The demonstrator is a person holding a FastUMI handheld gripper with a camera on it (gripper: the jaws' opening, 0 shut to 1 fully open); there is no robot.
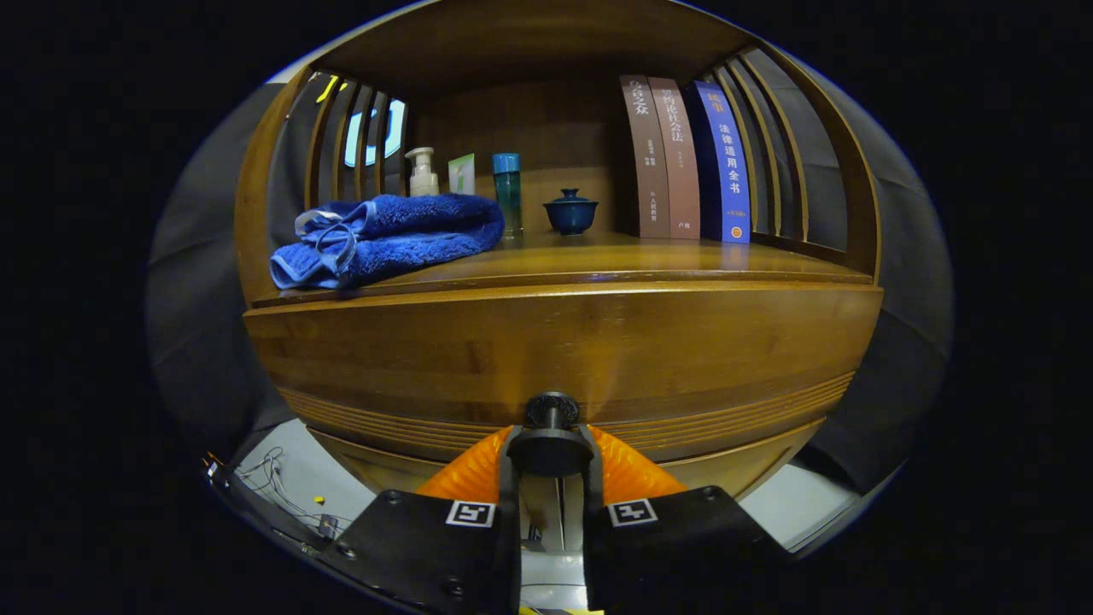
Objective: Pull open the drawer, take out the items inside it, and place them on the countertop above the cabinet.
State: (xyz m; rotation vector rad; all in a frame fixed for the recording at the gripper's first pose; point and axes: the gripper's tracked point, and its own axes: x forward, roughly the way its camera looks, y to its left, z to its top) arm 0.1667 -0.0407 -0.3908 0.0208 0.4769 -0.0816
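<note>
Your fingers [551, 457] are closed on the drawer's knob [552, 410], dead ahead on the drawer front [564, 350], so pull straight back.

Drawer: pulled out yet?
No. The drawer front sits flush with the cabinet, and the gripper jaws are closed around its knob.

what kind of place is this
Likely a staged home corner in a booth: a wooden cabinet whose countertop holds a folded towel, books and a lidded cup. The gripper has its fingers closed around the drawer knob.
</note>
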